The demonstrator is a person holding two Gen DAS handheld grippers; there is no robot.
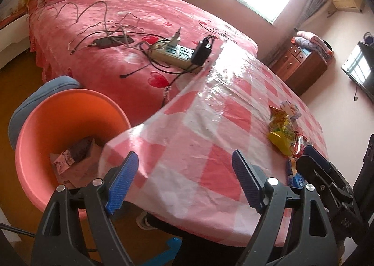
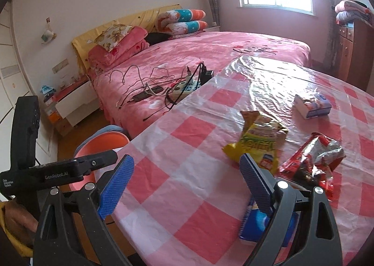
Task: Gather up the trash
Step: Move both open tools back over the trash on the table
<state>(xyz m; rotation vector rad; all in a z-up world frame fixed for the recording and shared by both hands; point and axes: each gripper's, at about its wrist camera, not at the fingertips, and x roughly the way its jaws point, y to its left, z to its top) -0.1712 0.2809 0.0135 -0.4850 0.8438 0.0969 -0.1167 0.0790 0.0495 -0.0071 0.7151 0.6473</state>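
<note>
My left gripper [image 1: 184,156] hangs open over the near edge of the pink checked table [image 1: 210,111], nothing between its blue pads. Just left of it, below the table edge, stands an orange bin [image 1: 46,130] holding a crumpled pinkish wrapper [image 1: 70,160]. My right gripper [image 2: 187,159] is open too, above the cloth. To its right lie a yellow snack bag [image 2: 259,144], a red foil wrapper [image 2: 313,158] and a blue packet [image 2: 257,221] partly hidden under the right finger. The left wrist view shows the yellow snack bag [image 1: 280,130] at the right.
A tissue pack [image 2: 312,106] lies farther back on the table. Behind the table is a pink bed [image 2: 210,55] with a power strip [image 2: 187,88] and tangled cables. A wooden dresser [image 2: 355,51] stands at the right. A hand [image 2: 18,221] holds the left tool.
</note>
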